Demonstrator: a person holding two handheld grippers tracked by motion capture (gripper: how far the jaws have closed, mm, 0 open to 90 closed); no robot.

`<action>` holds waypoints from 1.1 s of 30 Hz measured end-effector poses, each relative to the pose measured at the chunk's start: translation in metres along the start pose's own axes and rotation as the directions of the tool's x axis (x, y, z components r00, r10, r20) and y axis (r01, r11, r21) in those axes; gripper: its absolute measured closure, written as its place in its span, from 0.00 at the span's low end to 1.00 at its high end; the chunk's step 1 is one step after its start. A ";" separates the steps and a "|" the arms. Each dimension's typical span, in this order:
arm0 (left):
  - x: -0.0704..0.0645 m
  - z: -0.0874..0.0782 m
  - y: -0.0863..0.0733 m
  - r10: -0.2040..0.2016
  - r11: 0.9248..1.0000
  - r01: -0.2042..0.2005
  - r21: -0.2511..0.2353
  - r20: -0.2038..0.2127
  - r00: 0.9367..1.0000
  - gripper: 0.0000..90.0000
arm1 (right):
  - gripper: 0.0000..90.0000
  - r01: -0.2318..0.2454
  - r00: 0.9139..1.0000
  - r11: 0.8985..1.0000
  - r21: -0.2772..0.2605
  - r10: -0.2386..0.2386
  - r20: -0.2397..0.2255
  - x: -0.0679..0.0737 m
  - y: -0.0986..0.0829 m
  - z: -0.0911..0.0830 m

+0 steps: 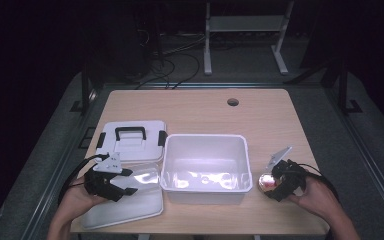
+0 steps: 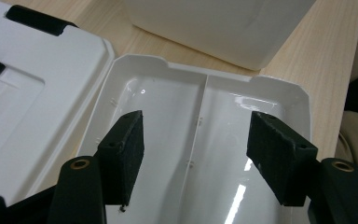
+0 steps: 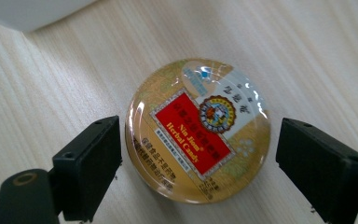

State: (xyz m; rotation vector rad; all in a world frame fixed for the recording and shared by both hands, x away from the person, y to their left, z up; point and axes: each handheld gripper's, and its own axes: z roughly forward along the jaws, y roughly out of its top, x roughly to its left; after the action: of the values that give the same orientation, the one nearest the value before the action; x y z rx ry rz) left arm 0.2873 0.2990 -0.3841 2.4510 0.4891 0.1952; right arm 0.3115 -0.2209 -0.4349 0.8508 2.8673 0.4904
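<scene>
On the pale woodgrain table (image 1: 260,120), the right gripper (image 3: 198,154) spreads around a round glossy tin (image 3: 198,130); the left gripper (image 2: 198,158) gapes over a white tray (image 2: 168,93).

- We count one candy tin (image 3: 198,130), round, with a red label, on the table (image 1: 260,115).
- We count one deep white tub (image 1: 206,167).
- We count one lid (image 1: 131,141) with a black handle.
- We count one shallow tray (image 2: 200,140), split into two compartments.
- We count two grippers: left gripper (image 1: 125,181) and right gripper (image 1: 266,186).
- We count two hands holding them.
</scene>
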 end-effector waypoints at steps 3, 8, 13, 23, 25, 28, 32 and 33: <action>0.000 -0.002 -0.002 -0.008 1.000 0.008 -0.012 -0.005 1.000 0.38 | 0.16 0.018 1.000 1.000 0.022 -0.018 0.000 0.000 0.003 0.003; 0.000 -0.003 -0.005 -0.014 1.000 0.014 -0.021 -0.010 1.000 0.37 | 0.17 0.044 0.999 0.997 0.057 -0.044 0.000 0.000 0.010 0.006; 0.001 -0.003 -0.007 -0.020 0.999 0.020 -0.029 -0.011 1.000 0.36 | 0.19 0.060 0.998 0.994 0.091 -0.060 -0.001 0.001 0.014 0.009; 0.002 -0.004 -0.010 -0.027 0.999 0.027 -0.043 -0.008 1.000 0.35 | 0.22 0.074 0.997 0.992 0.105 -0.074 -0.006 0.000 0.015 0.011; 0.001 -0.005 -0.010 -0.029 0.998 0.029 -0.048 -0.010 1.000 0.35 | 0.22 0.083 0.997 0.990 0.110 -0.083 -0.005 0.000 0.015 0.011; 0.001 -0.005 -0.011 -0.034 0.998 0.033 -0.058 -0.005 0.999 0.35 | 0.22 0.105 0.994 0.986 0.128 -0.106 0.000 0.000 0.015 0.008; 0.002 -0.006 -0.014 -0.045 0.997 0.045 -0.069 -0.004 0.999 0.32 | 0.22 0.122 0.992 0.986 0.113 -0.123 0.002 -0.003 0.015 -0.001; 0.003 -0.006 -0.015 -0.047 0.997 0.047 -0.069 -0.006 0.999 0.32 | 0.22 0.120 0.993 0.986 0.111 -0.121 0.002 -0.004 0.015 -0.004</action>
State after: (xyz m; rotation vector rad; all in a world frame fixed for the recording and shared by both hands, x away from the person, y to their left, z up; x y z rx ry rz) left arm 0.2838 0.3145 -0.3884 2.3701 0.5341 0.1985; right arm 0.3220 -0.2121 -0.4259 0.6861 2.9392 0.3163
